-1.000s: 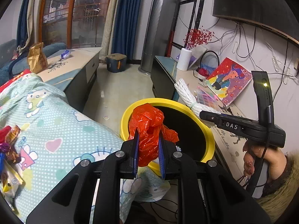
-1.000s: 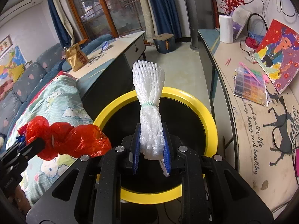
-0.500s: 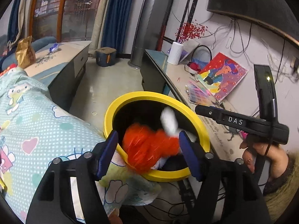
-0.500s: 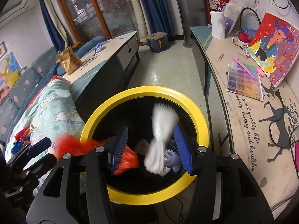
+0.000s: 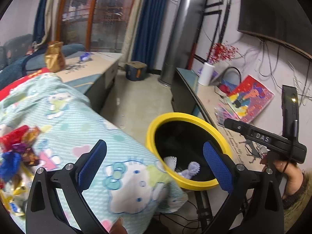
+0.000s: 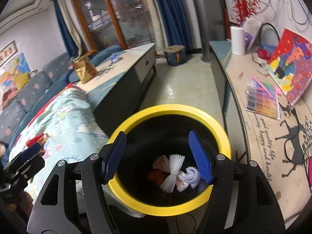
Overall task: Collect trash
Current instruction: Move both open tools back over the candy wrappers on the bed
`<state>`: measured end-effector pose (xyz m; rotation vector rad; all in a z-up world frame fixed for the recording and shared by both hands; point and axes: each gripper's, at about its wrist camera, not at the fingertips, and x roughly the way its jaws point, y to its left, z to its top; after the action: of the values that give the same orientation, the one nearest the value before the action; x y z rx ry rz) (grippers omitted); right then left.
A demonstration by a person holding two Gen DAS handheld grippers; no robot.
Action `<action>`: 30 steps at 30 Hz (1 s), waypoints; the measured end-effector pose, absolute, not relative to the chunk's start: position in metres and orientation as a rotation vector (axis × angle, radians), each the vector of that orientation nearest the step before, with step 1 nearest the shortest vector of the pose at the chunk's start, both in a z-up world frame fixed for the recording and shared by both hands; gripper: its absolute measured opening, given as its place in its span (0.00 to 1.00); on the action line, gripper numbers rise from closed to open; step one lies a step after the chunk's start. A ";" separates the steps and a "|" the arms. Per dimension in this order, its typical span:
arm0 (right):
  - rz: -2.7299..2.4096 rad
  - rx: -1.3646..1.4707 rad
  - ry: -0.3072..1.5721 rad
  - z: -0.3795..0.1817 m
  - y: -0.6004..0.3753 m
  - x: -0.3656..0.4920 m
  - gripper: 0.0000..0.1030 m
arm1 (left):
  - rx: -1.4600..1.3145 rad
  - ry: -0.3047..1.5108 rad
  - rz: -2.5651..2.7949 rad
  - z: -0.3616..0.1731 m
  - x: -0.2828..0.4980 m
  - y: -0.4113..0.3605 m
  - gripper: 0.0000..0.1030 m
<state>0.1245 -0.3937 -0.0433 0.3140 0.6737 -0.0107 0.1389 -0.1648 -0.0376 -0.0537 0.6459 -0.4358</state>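
Note:
A black bin with a yellow rim (image 5: 187, 117) (image 6: 169, 109) stands between the blanket-covered sofa and the side desk. In it lie a white foam net (image 6: 173, 167) (image 5: 170, 160), a red plastic bag (image 6: 157, 176) and a pale purple foam piece (image 6: 192, 175). My right gripper (image 6: 157, 136) hovers over the bin mouth, jaws opening, nothing between them. My left gripper (image 5: 154, 152) is over the blanket edge beside the bin, jaws opening wide, holding nothing. A pile of colourful wrappers (image 5: 15, 150) (image 6: 38, 138) lies on the blanket.
The cartoon-print blanket (image 5: 78, 120) fills the left. A low cabinet carries a brown paper bag (image 5: 54, 59) (image 6: 84, 71). The desk on the right holds a painting (image 6: 288, 68), a bead box (image 6: 261, 101) and a white vase (image 6: 237, 40). A person's hand (image 5: 280, 167) grips the right tool.
Both grippers opened: the red bag and the white foam net dropped into the bin. The left gripper then swung left, away from the bin mouth, towards the blanket.

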 end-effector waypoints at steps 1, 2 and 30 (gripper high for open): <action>0.002 0.307 0.667 -0.040 -0.389 0.124 0.59 | -0.060 0.641 -0.429 -0.035 0.138 -0.160 0.94; 0.011 0.303 0.662 -0.038 -0.385 0.124 0.62 | -0.065 0.637 -0.423 -0.033 0.137 -0.156 0.94; 0.279 0.202 0.608 -0.007 -0.274 0.105 0.67 | -0.178 0.508 -0.166 0.004 0.109 -0.040 0.94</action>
<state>0.1055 -0.2736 -0.0067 0.2022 0.6078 0.2791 0.1088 -0.0398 0.0036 -0.1782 0.5083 -0.1658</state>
